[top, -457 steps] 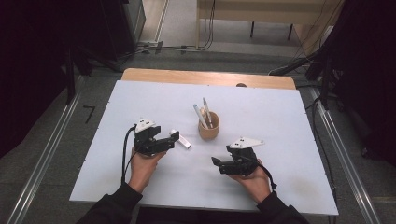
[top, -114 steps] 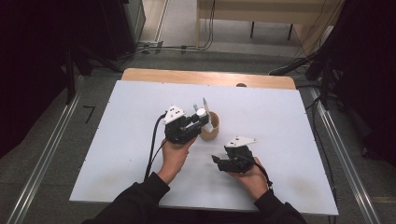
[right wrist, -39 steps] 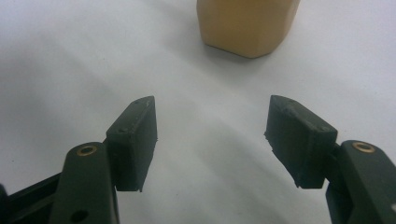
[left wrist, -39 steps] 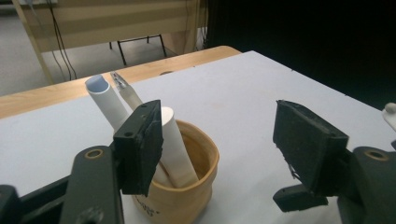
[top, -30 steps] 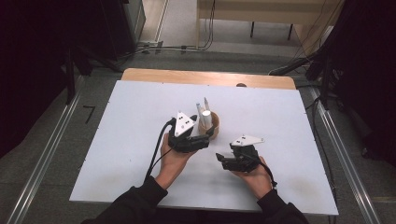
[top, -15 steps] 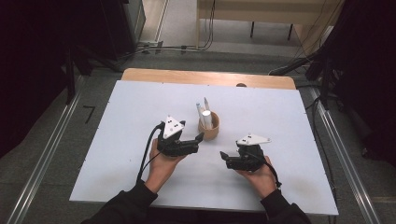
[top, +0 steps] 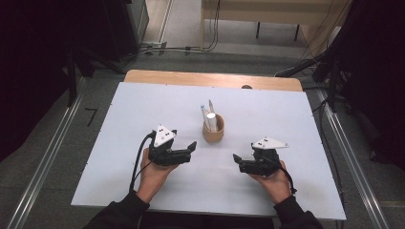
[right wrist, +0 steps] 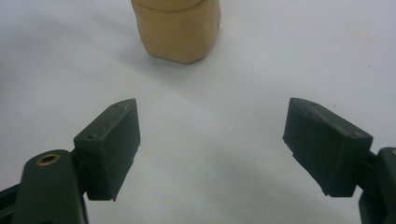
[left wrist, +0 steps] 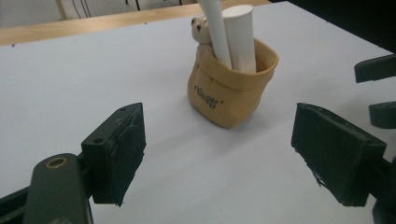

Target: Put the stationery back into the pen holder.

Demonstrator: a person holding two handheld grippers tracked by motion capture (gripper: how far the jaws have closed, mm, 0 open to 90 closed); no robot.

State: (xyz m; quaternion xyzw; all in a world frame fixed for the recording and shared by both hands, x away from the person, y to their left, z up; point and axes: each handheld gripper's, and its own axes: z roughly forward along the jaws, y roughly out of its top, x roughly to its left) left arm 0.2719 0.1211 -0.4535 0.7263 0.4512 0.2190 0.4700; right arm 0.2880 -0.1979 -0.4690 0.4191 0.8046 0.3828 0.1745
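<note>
A small tan pot stands upright near the middle of the white table. In it stand a white pen, a thick white cylinder and a small bear-topped item. My left gripper is open on the table just left of the pot, with nothing between its jaws. My right gripper is open to the pot's right and nearer the person, also holding nothing. The pot sits ahead of the right jaws, and the same pot sits ahead of the left jaws.
The table's wooden far edge runs along the back. Metal rails flank the table on both sides. Chair and desk legs stand on the floor beyond.
My left gripper has let go of the white cylinder into the pot, opened, and drawn back to the left and down onto the table. The right gripper has shifted slightly right.
</note>
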